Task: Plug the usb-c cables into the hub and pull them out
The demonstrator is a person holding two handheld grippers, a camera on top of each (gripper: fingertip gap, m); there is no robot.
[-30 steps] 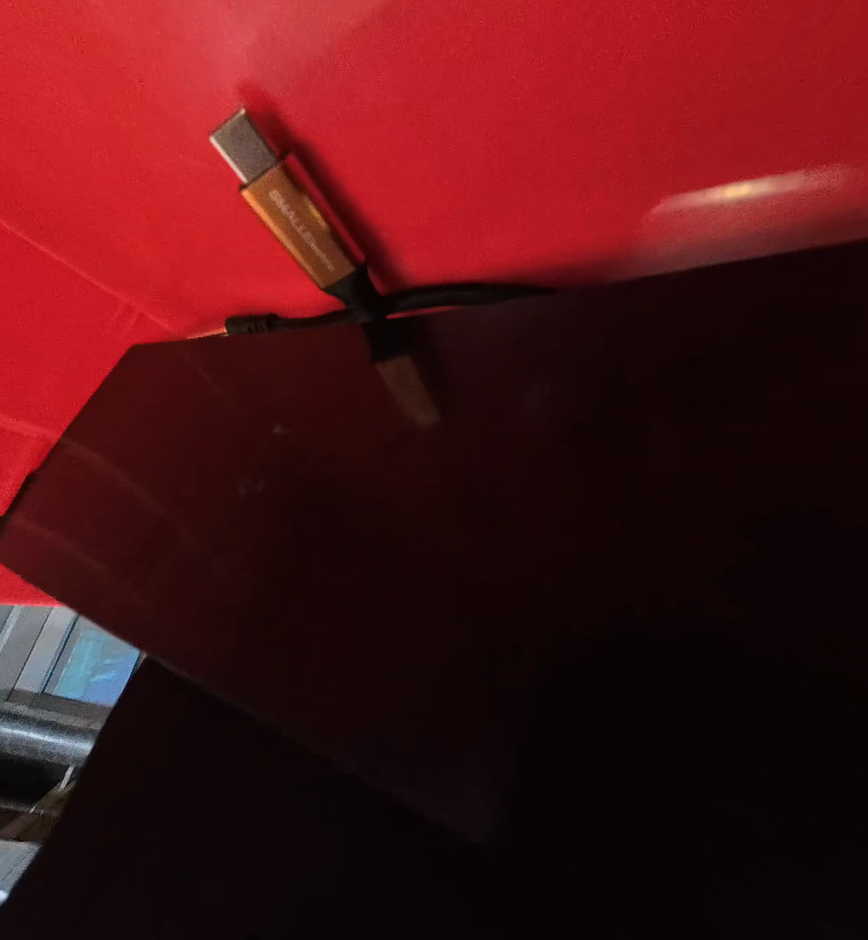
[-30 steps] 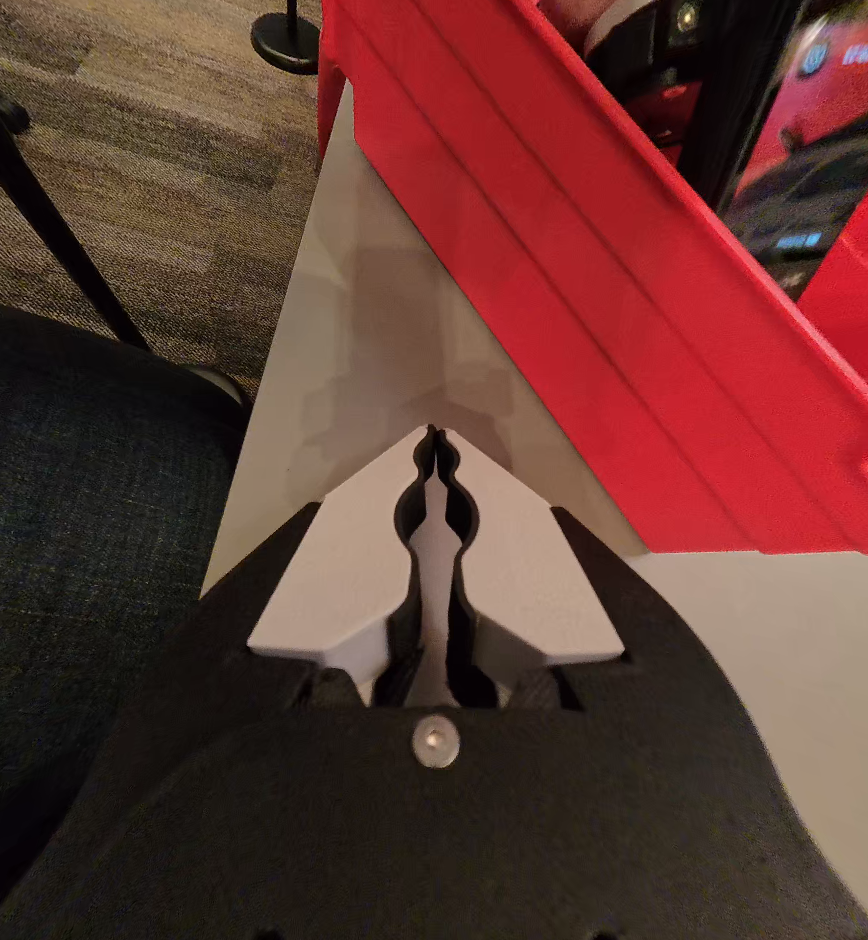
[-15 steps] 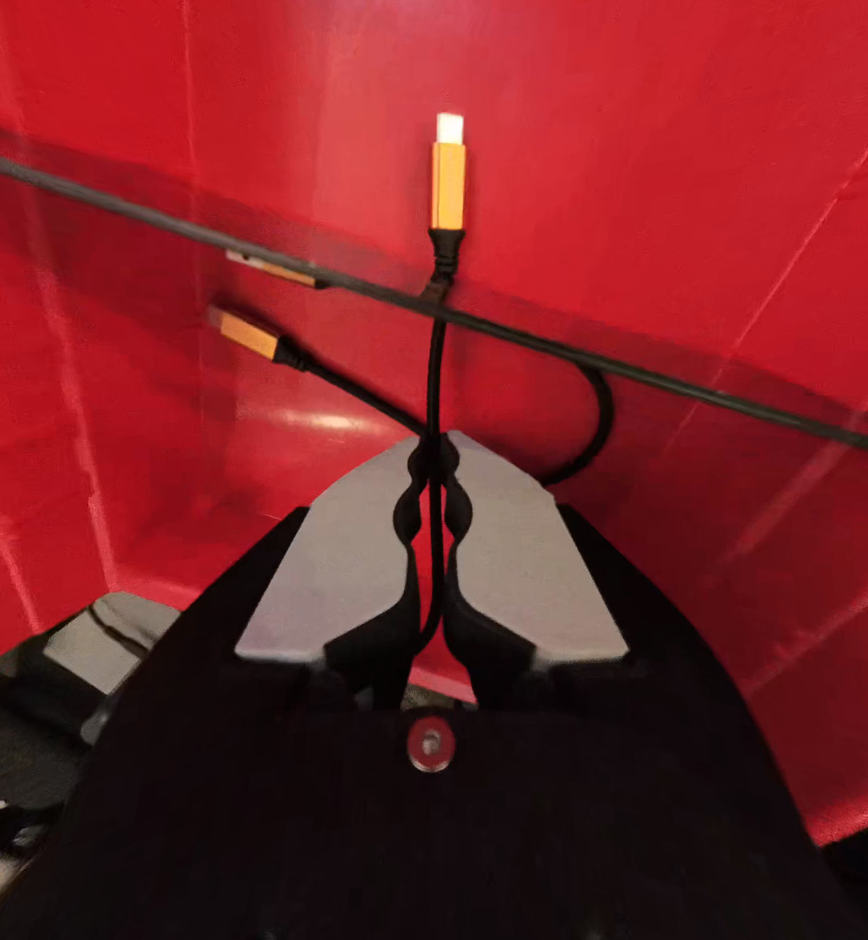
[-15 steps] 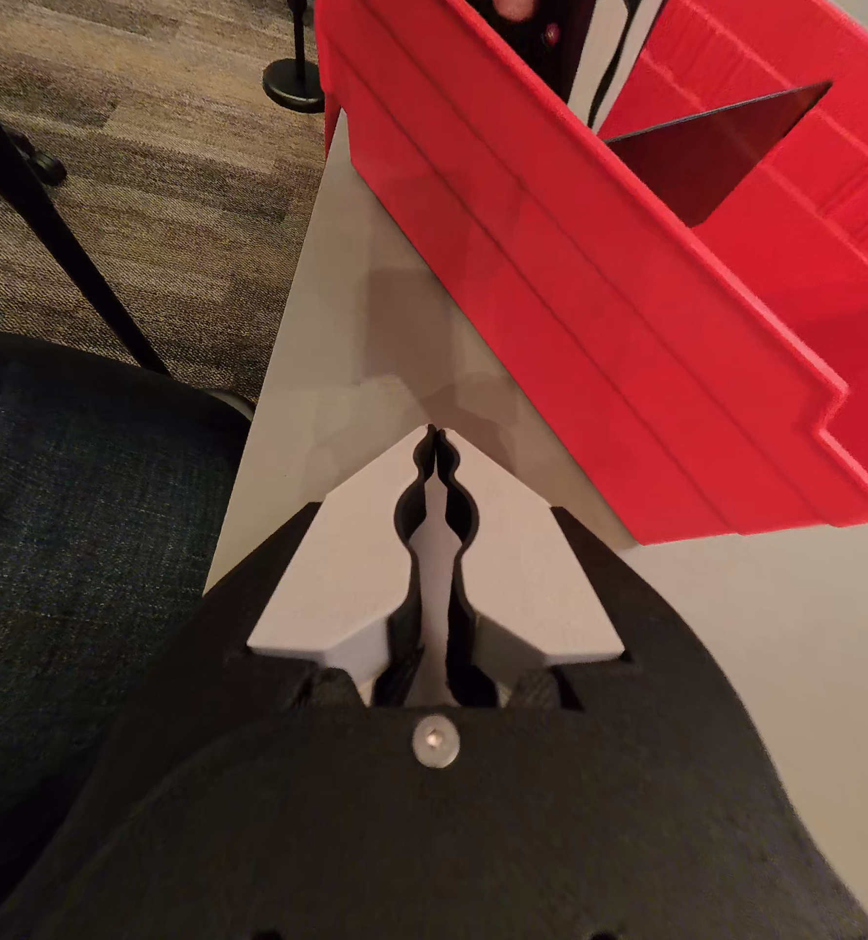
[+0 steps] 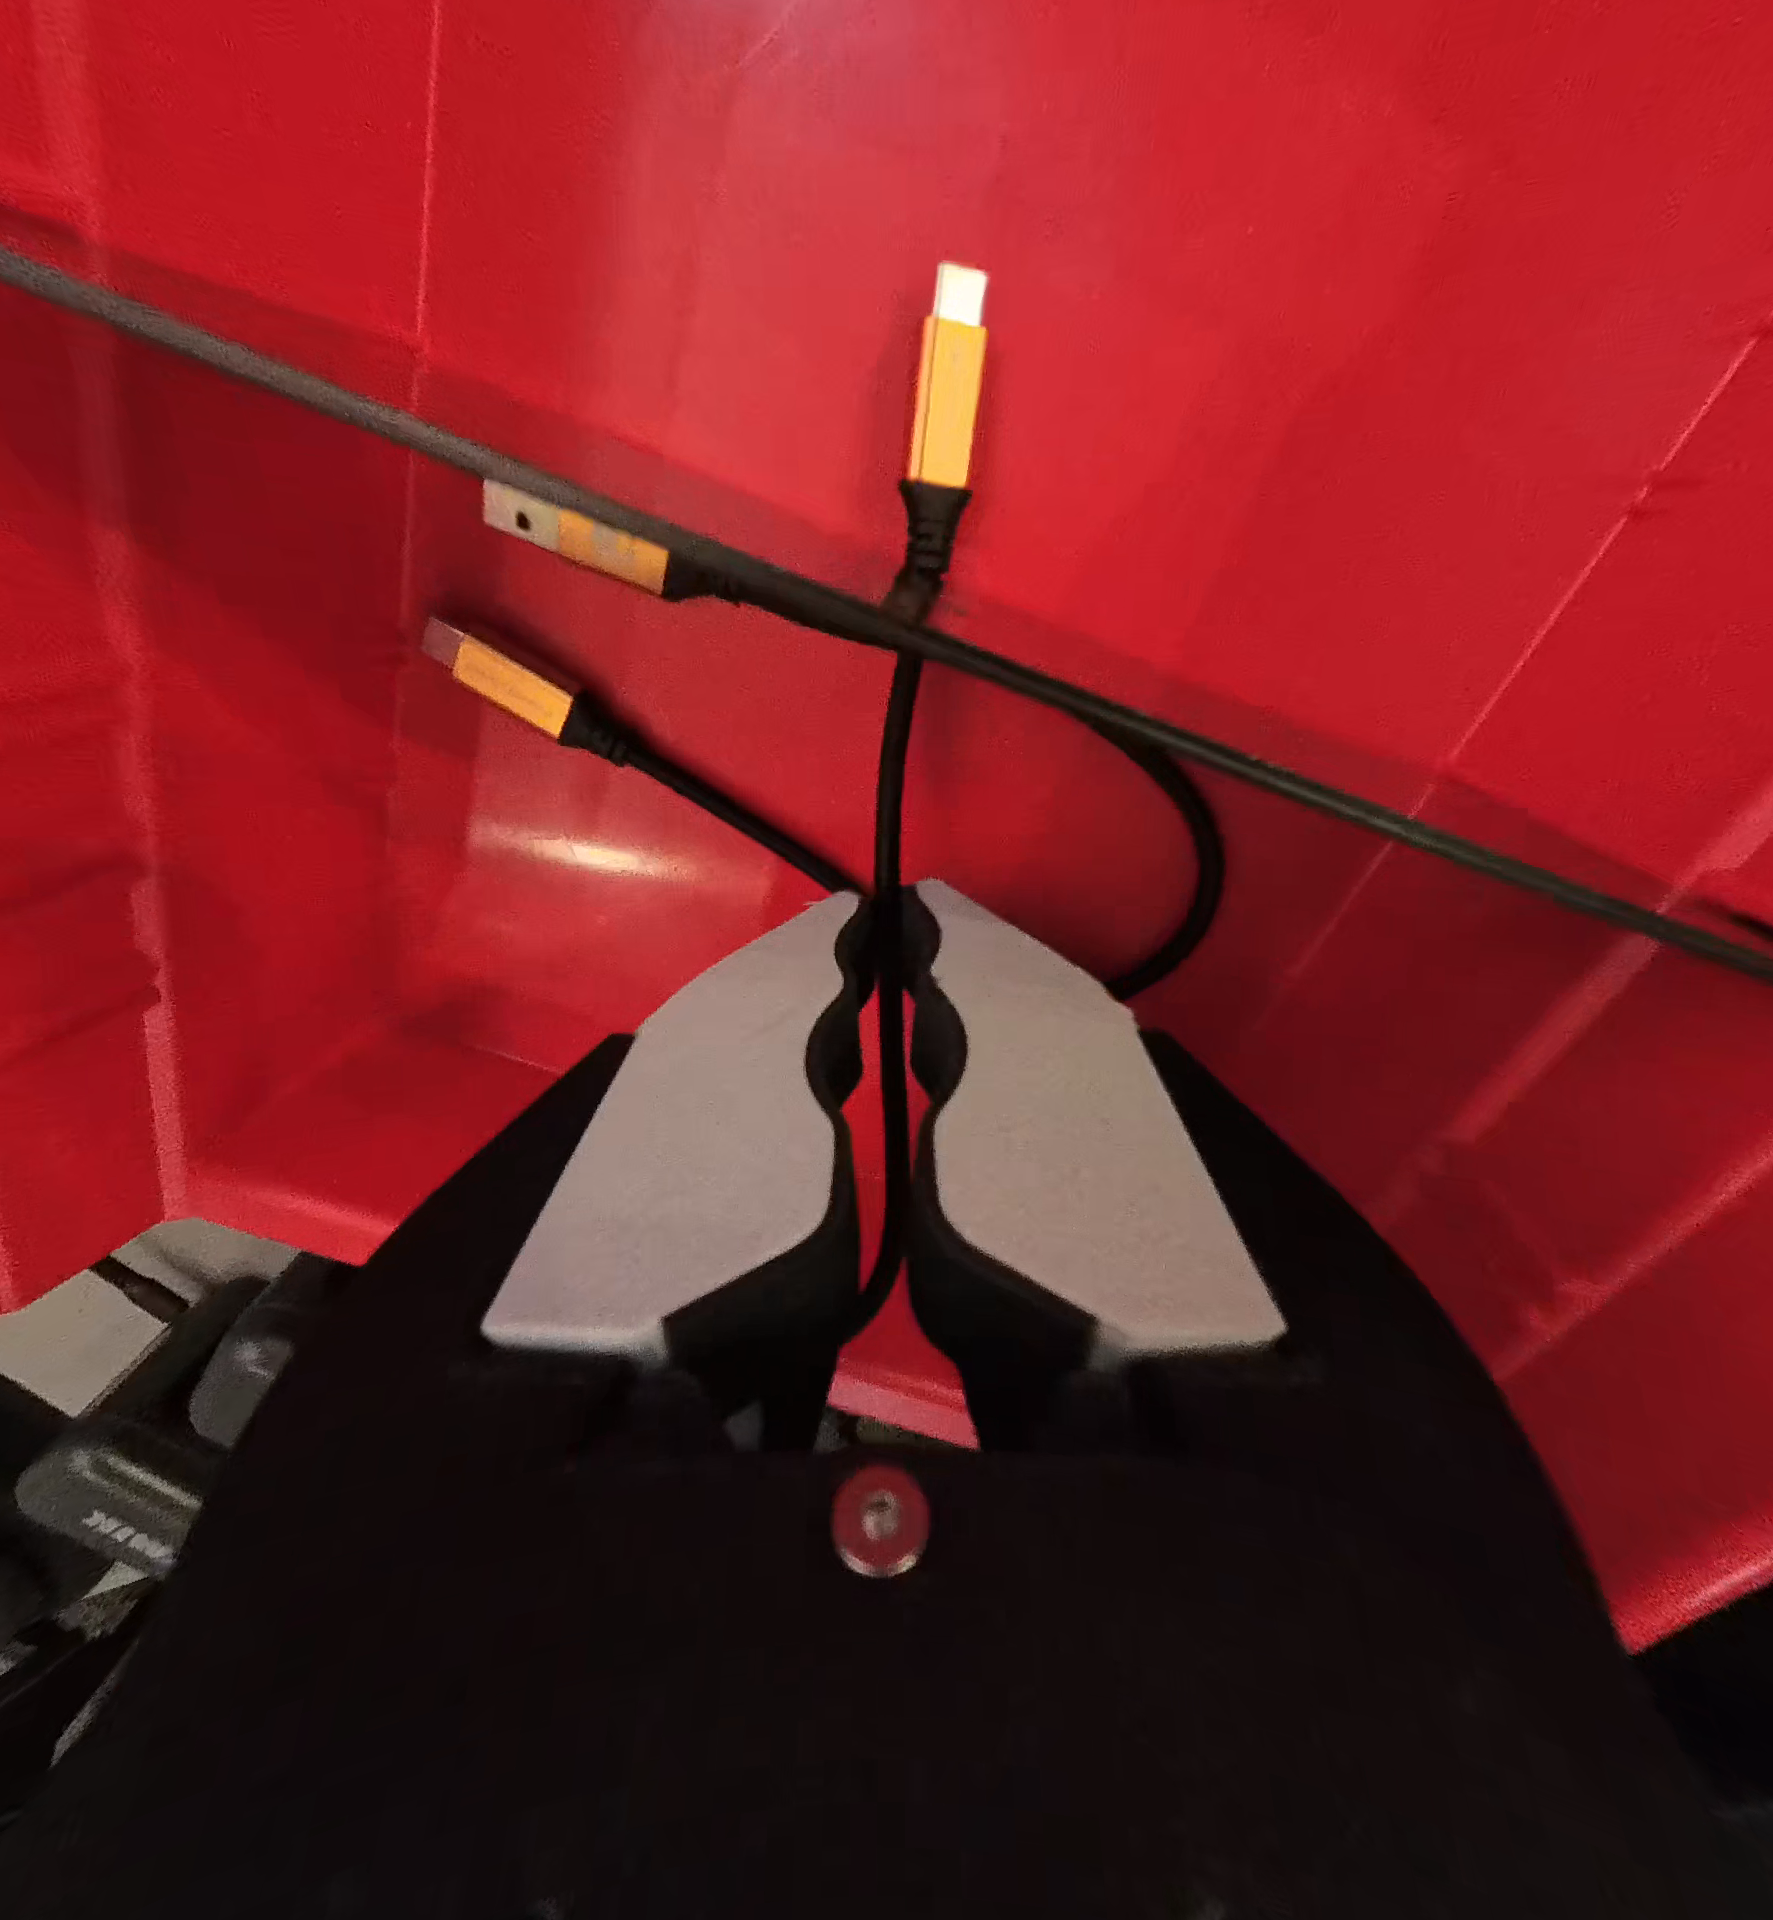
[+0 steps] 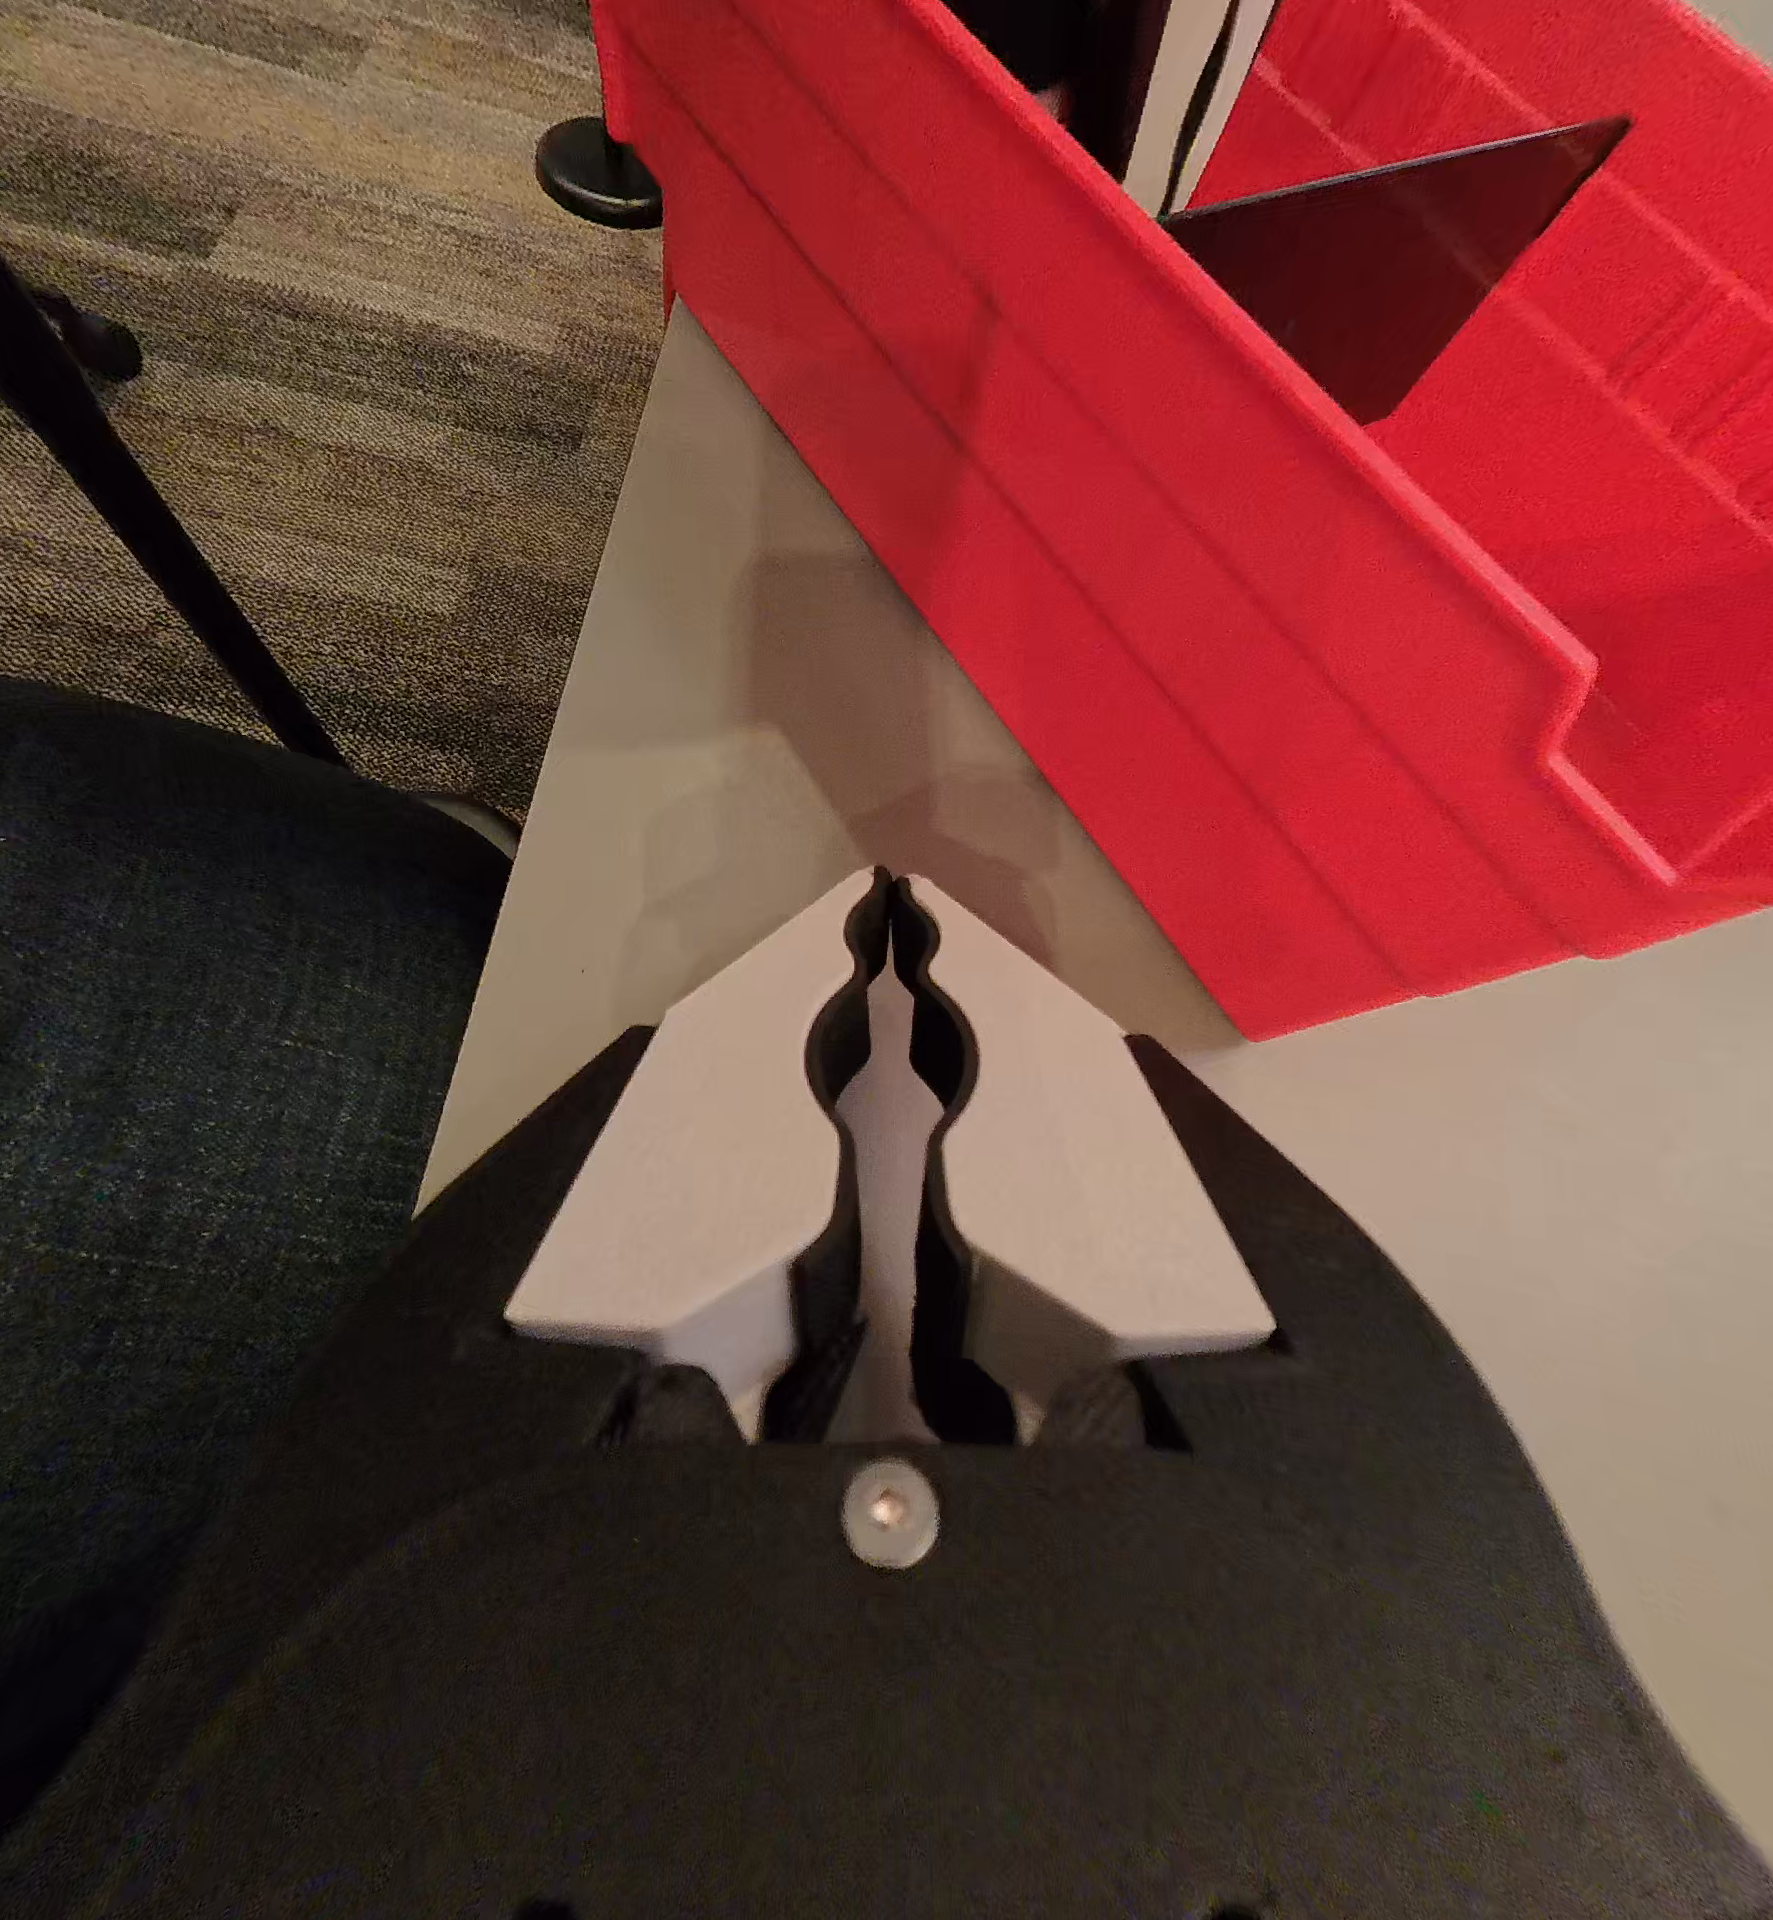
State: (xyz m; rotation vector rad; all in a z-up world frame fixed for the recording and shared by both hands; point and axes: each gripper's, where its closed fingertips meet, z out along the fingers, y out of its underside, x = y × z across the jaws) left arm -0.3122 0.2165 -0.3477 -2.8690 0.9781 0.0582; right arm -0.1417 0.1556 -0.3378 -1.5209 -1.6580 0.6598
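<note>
My left gripper (image 5: 892, 906) is shut on a thin black cable (image 5: 894, 790) inside a red bin (image 5: 1277, 312). The cable runs up from the fingertips to an orange usb-c plug (image 5: 947, 405) that points upward. A second orange plug (image 5: 510, 681) on a black lead points up-left. A third plug shape (image 5: 591, 542) sits by the dark divider's top edge (image 5: 1381, 810) and may be a reflection. My right gripper (image 6: 887, 896) is shut and empty over the white table's corner (image 6: 716, 727), just outside the bin's wall (image 6: 1121, 540). I cannot make out a hub.
Grey and black items (image 5: 82, 1455) lie at the lower left of the left wrist view, blurred. The dark divider (image 6: 1381, 260) stands across the bin. Left of the table are a dark fabric chair seat (image 6: 134, 1039), a black stand leg (image 6: 113, 499) and carpet (image 6: 290, 312). Some 20 centimetres of space lies between my two pairs of fingers.
The left view swung from close against the dark divider to looking into the bin, with the gripper shut on the cable. The right view shifted a little, so the bin's inside and divider now show.
</note>
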